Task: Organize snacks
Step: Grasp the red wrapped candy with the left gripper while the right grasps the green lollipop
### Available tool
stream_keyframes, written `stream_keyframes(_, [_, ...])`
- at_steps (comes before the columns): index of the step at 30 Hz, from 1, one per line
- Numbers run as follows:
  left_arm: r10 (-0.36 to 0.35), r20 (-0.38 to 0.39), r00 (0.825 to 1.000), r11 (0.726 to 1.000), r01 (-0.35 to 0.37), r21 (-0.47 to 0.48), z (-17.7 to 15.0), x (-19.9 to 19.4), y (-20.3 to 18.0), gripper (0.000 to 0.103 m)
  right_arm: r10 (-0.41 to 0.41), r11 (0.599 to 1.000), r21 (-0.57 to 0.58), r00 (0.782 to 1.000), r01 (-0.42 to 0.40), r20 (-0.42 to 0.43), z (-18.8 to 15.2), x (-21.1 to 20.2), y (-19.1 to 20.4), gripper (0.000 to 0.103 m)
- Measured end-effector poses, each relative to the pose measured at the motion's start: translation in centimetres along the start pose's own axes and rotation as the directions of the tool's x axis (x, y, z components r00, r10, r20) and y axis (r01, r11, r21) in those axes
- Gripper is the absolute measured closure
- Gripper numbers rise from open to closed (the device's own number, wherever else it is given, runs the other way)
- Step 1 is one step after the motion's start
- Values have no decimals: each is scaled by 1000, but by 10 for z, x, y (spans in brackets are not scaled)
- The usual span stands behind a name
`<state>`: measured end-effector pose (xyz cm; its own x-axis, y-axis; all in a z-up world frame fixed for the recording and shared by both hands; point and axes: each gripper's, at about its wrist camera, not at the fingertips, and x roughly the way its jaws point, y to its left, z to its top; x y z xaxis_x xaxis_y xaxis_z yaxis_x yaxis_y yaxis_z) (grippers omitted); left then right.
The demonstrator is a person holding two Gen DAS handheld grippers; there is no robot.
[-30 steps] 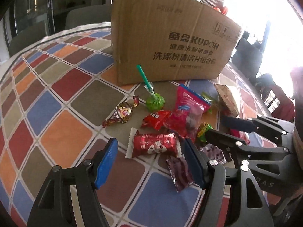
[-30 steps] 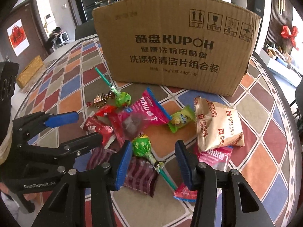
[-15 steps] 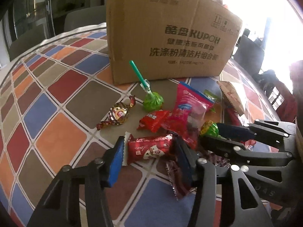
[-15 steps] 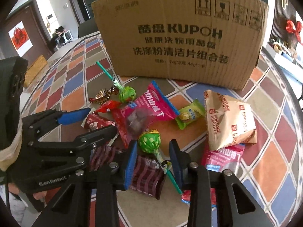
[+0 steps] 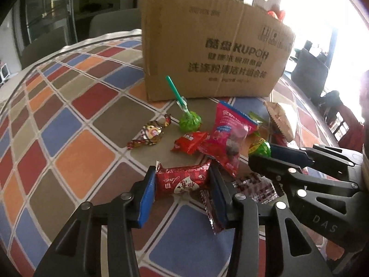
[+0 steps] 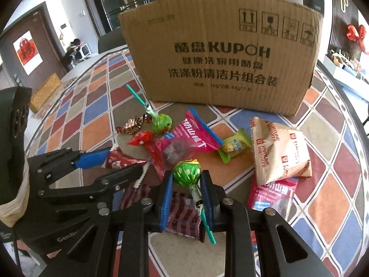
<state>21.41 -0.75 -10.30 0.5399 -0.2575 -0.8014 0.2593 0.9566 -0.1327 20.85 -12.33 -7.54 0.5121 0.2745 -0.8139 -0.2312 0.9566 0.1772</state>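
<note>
My left gripper (image 5: 182, 180) is shut on a red foil candy bar (image 5: 182, 181), its blue pads pressed on both ends. My right gripper (image 6: 186, 180) is shut on a green lollipop (image 6: 187, 170), with the stick running back between the pads. Each gripper shows in the other's view: the right gripper (image 5: 265, 157) and the left gripper (image 6: 120, 161). A brown cardboard box (image 6: 221, 64) stands upright behind the snack pile. A second green lollipop (image 6: 161, 122) lies near the box.
Loose snacks lie on the checkered tablecloth (image 5: 69, 120): a gold-brown wrapped candy (image 5: 150, 133), a small red packet (image 5: 191, 140), a pink packet (image 6: 184, 145), a yellow-green candy (image 6: 235, 146), a tan biscuit bag (image 6: 279, 152), dark maroon wrappers (image 6: 182, 217). Chairs stand beyond the table.
Both grippers moved forward and closed: the left onto the red candy bar, the right onto the green lollipop.
</note>
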Motion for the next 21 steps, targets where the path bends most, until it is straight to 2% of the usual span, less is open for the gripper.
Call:
stream_keyframes(7, [25, 77, 997, 1000, -25, -6, 4, -36, -6, 59, 4, 1000, 1, 999, -4, 46, 2, -23, -3, 78])
stream_keyframes(14, [43, 159, 986, 999, -42, -8, 11, -69, -14, 59, -8, 1000, -4, 991, 8, 134, 6, -57, -1, 78])
stream_keyframes(21, [62, 203, 977, 998, -61, -9, 13, -91, -25, 59, -12, 1000, -3, 982, 12, 187, 6, -84, -2, 78])
